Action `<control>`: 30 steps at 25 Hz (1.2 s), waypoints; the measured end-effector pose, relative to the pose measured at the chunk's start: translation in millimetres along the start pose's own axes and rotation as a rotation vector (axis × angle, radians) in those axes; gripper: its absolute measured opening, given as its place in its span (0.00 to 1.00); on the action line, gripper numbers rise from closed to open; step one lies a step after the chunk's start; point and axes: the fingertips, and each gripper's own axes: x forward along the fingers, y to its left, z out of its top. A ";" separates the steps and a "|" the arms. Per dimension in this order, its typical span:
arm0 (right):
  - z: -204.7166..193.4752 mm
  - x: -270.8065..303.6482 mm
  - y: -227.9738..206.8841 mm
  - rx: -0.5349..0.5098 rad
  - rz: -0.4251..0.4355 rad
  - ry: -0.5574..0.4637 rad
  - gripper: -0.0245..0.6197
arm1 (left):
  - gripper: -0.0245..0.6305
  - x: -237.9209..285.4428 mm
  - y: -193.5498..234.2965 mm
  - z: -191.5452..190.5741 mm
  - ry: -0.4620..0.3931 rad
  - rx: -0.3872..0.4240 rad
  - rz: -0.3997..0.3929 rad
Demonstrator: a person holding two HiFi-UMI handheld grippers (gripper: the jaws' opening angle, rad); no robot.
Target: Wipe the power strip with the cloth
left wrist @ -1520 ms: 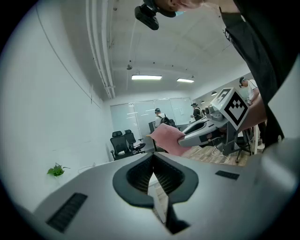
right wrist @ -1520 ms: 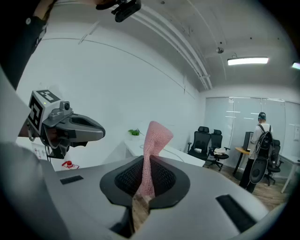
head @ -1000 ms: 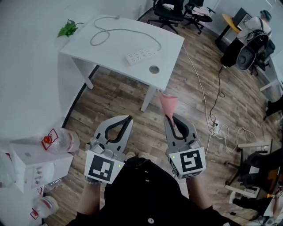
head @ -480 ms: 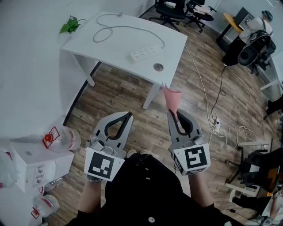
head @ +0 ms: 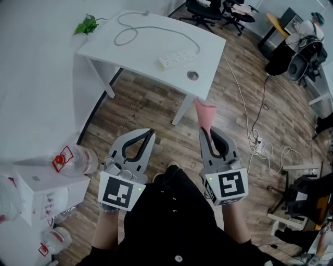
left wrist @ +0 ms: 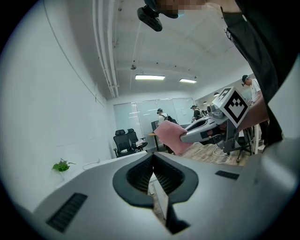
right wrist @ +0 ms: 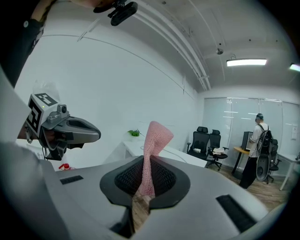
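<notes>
My right gripper [head: 209, 136] clamps the cloth [head: 204, 111]; left gripper [head: 149, 134] clenched, empty. Strip [head: 178, 58] lies on table [head: 115, 55], well apart.

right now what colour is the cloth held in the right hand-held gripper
Pink, with a knit-like weave. The cloth shows best in the right gripper view.

A brown wood-plank floor [head: 151, 111] runs beneath a white rectangular surface [head: 109, 49] that stands beside a plain white wall [head: 36, 88], with a small green leafy plant [head: 87, 24] near its far corner. Black wheeled office chairs [head: 200, 9] stand beyond. Long ceiling strip lights [left wrist: 150, 77] glow above a glass partition [left wrist: 140, 112]. White cables [head: 260, 148] trail across the boards.
</notes>
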 end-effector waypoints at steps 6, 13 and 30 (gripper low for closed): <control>-6.9 4.5 -13.2 -0.003 -0.012 0.014 0.11 | 0.06 11.0 2.1 -1.7 0.000 -0.001 0.002; 0.7 32.7 -37.8 -0.021 -0.002 -0.010 0.11 | 0.06 37.7 14.5 1.4 -0.008 0.010 0.016; 5.1 132.5 -120.1 -0.003 0.030 -0.003 0.11 | 0.06 141.6 72.1 5.8 0.021 0.021 0.054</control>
